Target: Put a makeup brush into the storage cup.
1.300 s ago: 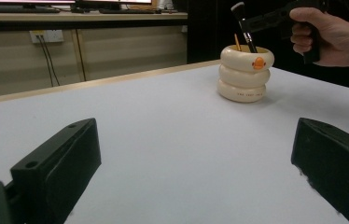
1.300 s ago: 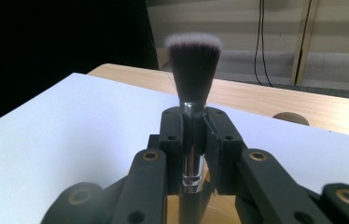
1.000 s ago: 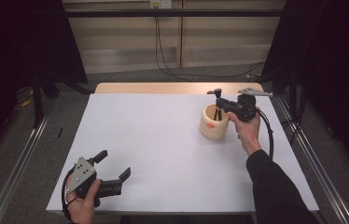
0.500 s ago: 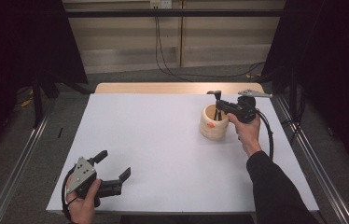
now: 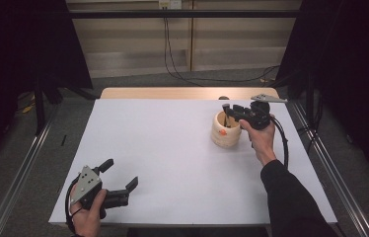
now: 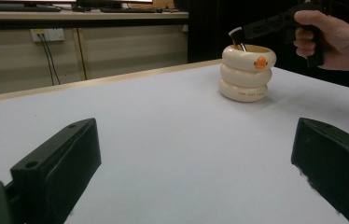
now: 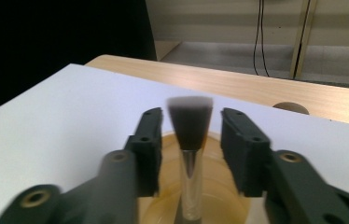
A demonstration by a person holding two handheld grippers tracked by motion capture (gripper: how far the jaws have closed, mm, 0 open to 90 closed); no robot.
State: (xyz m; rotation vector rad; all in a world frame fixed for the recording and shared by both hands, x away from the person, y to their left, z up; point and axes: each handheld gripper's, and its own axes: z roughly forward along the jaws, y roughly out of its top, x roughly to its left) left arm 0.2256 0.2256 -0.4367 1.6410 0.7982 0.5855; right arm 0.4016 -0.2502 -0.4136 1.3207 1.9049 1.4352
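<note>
A cream ringed cup [image 5: 226, 132] with an orange duck bill stands on the white table [image 5: 172, 148], back right. A brush [image 7: 190, 126] with dark bristles and a silver ferrule stands upright in the cup [image 7: 219, 207]. My right gripper [image 5: 230, 109] hovers over the cup's mouth; its jaws have just been opening and stand either side of the brush with gaps, not pressing it. The left gripper view shows the cup [image 6: 247, 74], the brush tip [image 6: 236, 36] and the right gripper [image 6: 275, 23]. My left gripper [image 5: 121, 174] rests open at the table's front left, nothing between its fingers [image 6: 58, 163].
A wooden table edge [image 5: 172, 93] with a round cable hole [image 5: 223, 98] runs behind the white sheet. Metal rails [image 5: 19, 168] flank both sides. Cables [image 5: 172, 54] hang down the back wall onto the floor.
The right gripper's jaws have spread apart over the cup, letting go of the brush. Neither hand has shifted, and the left gripper looks the same.
</note>
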